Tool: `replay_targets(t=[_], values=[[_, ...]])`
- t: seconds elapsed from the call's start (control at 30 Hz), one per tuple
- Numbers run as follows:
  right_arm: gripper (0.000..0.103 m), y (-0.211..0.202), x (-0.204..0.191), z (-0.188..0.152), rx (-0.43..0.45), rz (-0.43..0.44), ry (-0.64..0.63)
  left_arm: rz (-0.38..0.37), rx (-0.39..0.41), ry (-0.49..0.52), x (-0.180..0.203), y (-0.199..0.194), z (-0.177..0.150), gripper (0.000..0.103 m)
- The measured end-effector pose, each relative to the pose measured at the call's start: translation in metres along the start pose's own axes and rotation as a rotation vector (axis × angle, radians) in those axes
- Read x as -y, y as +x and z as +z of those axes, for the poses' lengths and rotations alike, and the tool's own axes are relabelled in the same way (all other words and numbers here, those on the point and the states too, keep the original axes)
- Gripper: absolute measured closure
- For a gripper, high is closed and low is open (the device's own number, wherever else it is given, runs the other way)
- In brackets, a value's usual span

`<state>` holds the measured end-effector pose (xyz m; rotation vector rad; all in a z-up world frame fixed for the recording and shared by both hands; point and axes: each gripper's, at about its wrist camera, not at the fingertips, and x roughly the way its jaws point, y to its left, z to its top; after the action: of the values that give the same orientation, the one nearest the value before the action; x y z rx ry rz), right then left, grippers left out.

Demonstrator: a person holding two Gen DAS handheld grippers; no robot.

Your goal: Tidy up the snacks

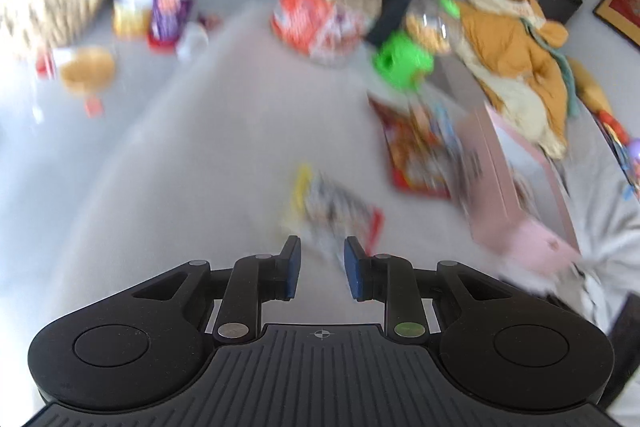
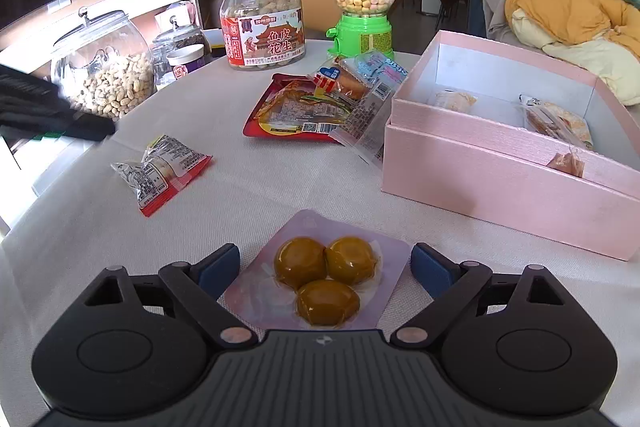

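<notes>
While the left view is smeared with blur, the left gripper (image 1: pixel 322 267) shows its jaws parted and empty above the grey-clothed bench (image 1: pixel 180 167), a small clear-and-red snack packet (image 1: pixel 334 211) just beyond them. The right gripper (image 2: pixel 325 269) has its jaws spread wide on either side of a flat pale-purple pack of three brown glazed balls (image 2: pixel 326 279). Far right on the bench stands an open pink cardboard box (image 2: pixel 508 163) holding wrapped snacks.

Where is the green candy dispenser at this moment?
In the right wrist view, the green candy dispenser stands at the table's far side, right of the peanut jar, behind the pink box.
</notes>
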<state>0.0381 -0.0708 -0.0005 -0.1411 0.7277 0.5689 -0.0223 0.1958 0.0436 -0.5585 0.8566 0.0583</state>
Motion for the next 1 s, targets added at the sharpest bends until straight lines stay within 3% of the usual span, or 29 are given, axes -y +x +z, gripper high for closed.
replay_targets(t=[0.07, 0.17, 0.27, 0.33, 0.43, 0.57, 0.87, 1.0], values=[[0.01, 0.0, 0.0, 0.0, 0.0, 0.0, 0.0, 0.006, -0.006, 0.013, 0.005, 0.01, -0.003, 0.076], [0.01, 0.0, 0.0, 0.0, 0.0, 0.0, 0.0, 0.066, 0.072, 0.017, 0.01, 0.027, 0.013, 0.075], [0.01, 0.0, 0.0, 0.0, 0.0, 0.001, 0.0, 0.161, 0.153, 0.091, 0.019, 0.045, 0.03, 0.075], [0.01, 0.0, 0.0, 0.0, 0.0, 0.0, 0.0, 0.201, 0.16, 0.151, 0.028, 0.06, 0.037, 0.075], [0.01, 0.0, 0.0, 0.0, 0.0, 0.001, 0.0, 0.244, 0.164, 0.234, 0.043, 0.068, 0.033, 0.075], [0.01, 0.0, 0.0, 0.0, 0.0, 0.0, 0.0, 0.286, 0.21, 0.334, 0.064, 0.049, 0.013, 0.074], [0.01, 0.0, 0.0, -0.001, -0.001, -0.001, -0.002, 0.282, 0.26, 0.5, 0.109, 0.036, -0.017, 0.072], [0.01, 0.0, 0.0, -0.001, 0.0, -0.001, -0.001, 0.263, 0.256, 0.512, 0.11, 0.039, -0.018, 0.071]])
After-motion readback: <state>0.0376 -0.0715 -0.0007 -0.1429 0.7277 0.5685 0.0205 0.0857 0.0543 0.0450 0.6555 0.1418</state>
